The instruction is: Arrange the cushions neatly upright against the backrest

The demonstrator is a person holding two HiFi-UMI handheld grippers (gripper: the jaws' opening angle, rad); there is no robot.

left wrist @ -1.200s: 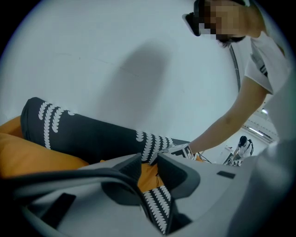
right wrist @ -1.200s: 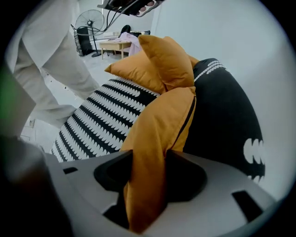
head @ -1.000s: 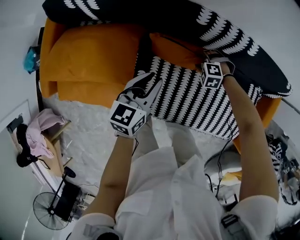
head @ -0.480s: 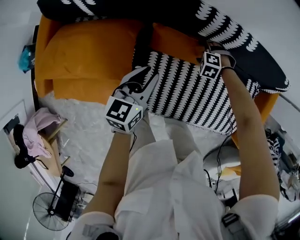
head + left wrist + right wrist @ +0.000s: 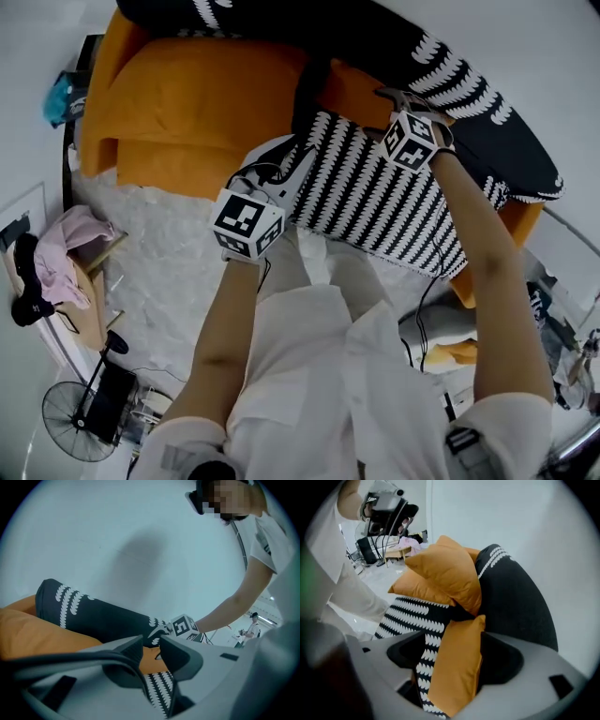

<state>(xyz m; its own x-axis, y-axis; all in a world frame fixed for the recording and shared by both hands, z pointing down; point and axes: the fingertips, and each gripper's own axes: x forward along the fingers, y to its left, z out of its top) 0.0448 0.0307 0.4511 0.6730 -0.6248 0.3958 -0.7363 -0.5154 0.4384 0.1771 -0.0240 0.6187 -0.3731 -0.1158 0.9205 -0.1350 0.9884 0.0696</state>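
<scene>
right hand-held gripper (image 5: 454, 656): i record it clenched on a small orange cushion (image 5: 461, 681), which stands on edge between the jaws with black-and-white fabric pressed against one side of it. left hand-held gripper (image 5: 151, 644): jaws drawn close together, pinching the edge of the striped cushion (image 5: 375, 197) at its left end. the striped cushion lies spread flat between the two grippers, not upright, in front of the dark backrest (image 5: 450, 66) with white markings. the small orange cushion sits close against that backrest; i cannot tell whether they touch. two larger orange cushions (image 5: 440, 569) lie piled beyond the striped one, apart from both grippers. a white rug (image 5: 178, 253) lies on the floor in front.
</scene>
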